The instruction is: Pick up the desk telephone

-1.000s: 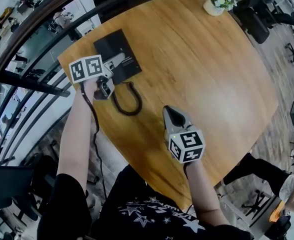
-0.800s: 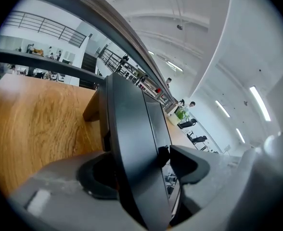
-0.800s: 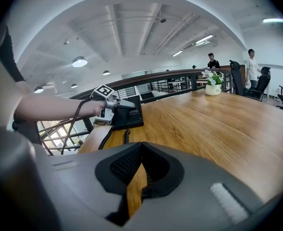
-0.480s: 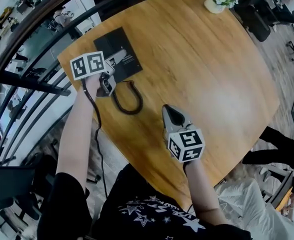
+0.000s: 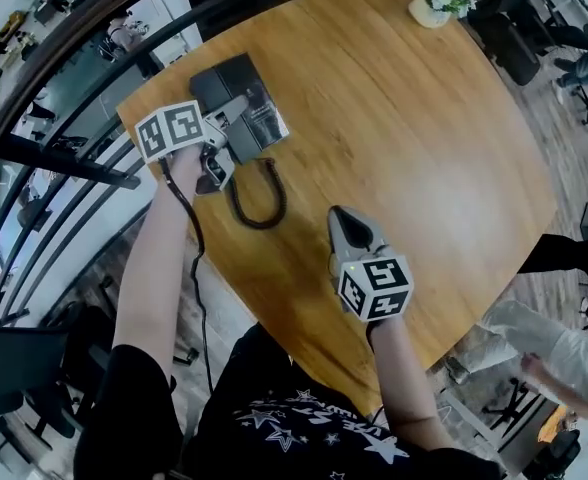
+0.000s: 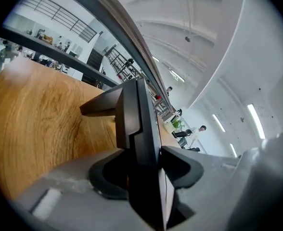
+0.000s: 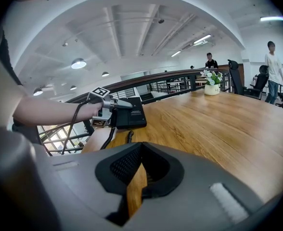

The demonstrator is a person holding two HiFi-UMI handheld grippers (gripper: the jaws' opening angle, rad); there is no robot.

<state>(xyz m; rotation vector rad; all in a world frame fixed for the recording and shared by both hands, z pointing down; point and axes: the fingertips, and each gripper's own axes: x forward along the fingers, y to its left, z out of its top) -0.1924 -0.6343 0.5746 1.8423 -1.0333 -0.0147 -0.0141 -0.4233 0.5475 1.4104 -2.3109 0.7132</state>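
Observation:
The black desk telephone (image 5: 244, 98) lies at the far left corner of the round wooden table (image 5: 404, 148). Its coiled cord (image 5: 256, 204) loops toward me. My left gripper (image 5: 232, 123) is at the phone's near edge, and its jaws are closing. In the left gripper view the phone's edge (image 6: 140, 124) stands upright between both pads, which press on it. The right gripper view shows the phone (image 7: 131, 115) and the left gripper (image 7: 118, 104) from the side. My right gripper (image 5: 340, 220) hovers over the table's near part, shut and empty.
A white pot with flowers (image 5: 434, 6) stands at the table's far edge. A dark railing (image 5: 64, 168) runs close behind the phone's corner of the table. Office chairs (image 5: 514, 38) and people stand beyond the table on the right.
The left jaws have come together on the phone's edge. The phone has shifted a little and now sits tilted. The right gripper has stayed where it was.

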